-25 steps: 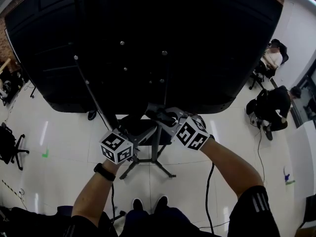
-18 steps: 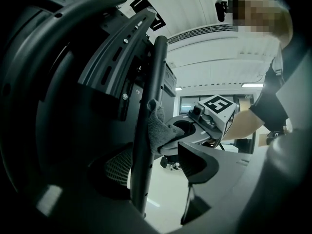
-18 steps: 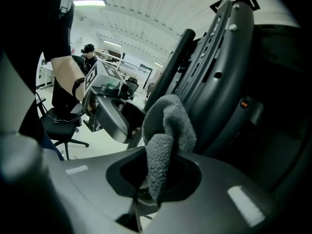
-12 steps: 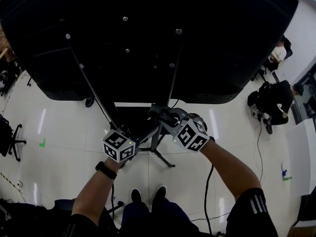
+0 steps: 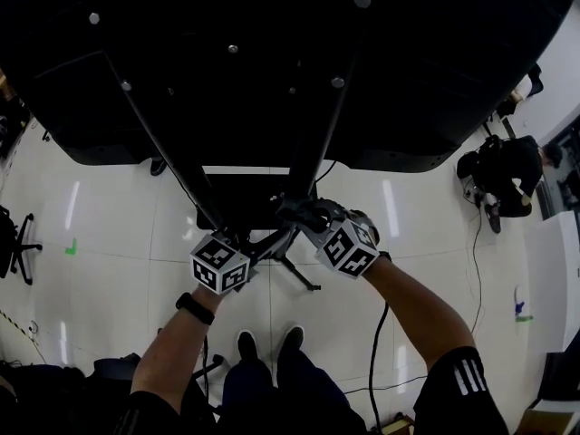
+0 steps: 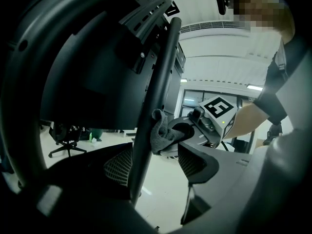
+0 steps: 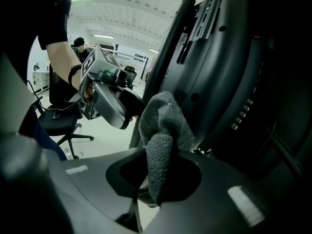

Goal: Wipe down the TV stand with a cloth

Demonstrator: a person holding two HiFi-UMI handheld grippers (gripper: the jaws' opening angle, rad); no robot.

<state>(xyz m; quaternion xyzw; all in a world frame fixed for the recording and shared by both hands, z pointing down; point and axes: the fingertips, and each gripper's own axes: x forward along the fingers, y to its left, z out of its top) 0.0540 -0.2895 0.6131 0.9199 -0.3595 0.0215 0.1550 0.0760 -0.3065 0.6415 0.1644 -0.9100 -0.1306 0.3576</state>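
The TV stand's black upright post (image 5: 313, 148) rises from its legs (image 5: 299, 275) to the dark back of the TV (image 5: 272, 62). My right gripper (image 5: 292, 214) is shut on a grey cloth (image 7: 163, 126), which is bunched against the post (image 7: 168, 48). In the left gripper view the cloth (image 6: 161, 135) shows wrapped at the post (image 6: 153, 106). My left gripper (image 5: 258, 243) sits just left of the right one, open, its jaws (image 6: 156, 165) standing on either side of the post. The left pad lies close to the post and the right pad stands apart from it.
A thinner black rod (image 5: 163, 152) slants down the TV's back. People sit at the right (image 5: 503, 175). An office chair (image 5: 14, 243) stands at the left. A cable (image 5: 373, 352) trails on the white floor beside the person's shoes (image 5: 263, 347).
The head view has moved in closer under the TV, which now fills more of the top. Both grippers stay at the post, shifted only slightly upward.
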